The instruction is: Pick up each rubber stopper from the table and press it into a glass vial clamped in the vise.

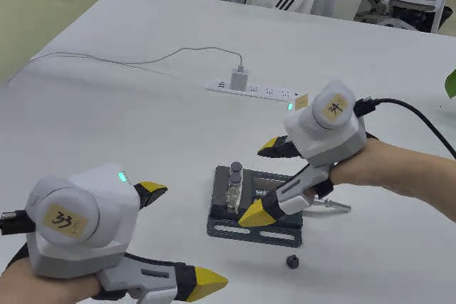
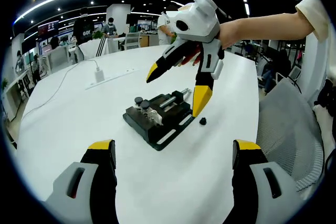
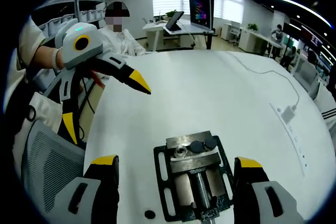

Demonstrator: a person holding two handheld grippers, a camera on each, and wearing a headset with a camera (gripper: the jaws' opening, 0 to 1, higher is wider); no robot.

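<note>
A black vise [image 1: 276, 231] stands on the white table and clamps small glass vials [image 1: 234, 191]. In the right gripper view two vials carry dark stoppers [image 3: 203, 144] and one beside them has an uncovered mouth [image 3: 181, 152]. One loose black rubber stopper [image 1: 293, 261] lies on the table just in front of the vise. My right gripper [image 1: 260, 181] hovers over the vise, open and holding nothing. My left gripper [image 1: 179, 236] is open and holding nothing at the near left, well apart from the vise. The loose stopper [image 2: 202, 121] lies beside the vise [image 2: 160, 116].
A white power strip [image 1: 253, 90] with a plugged charger and a grey cable lies behind the vise. Chairs stand along the table's far edge. A green leaf [image 1: 451, 83] pokes in at the right edge. Bare table surrounds the vise.
</note>
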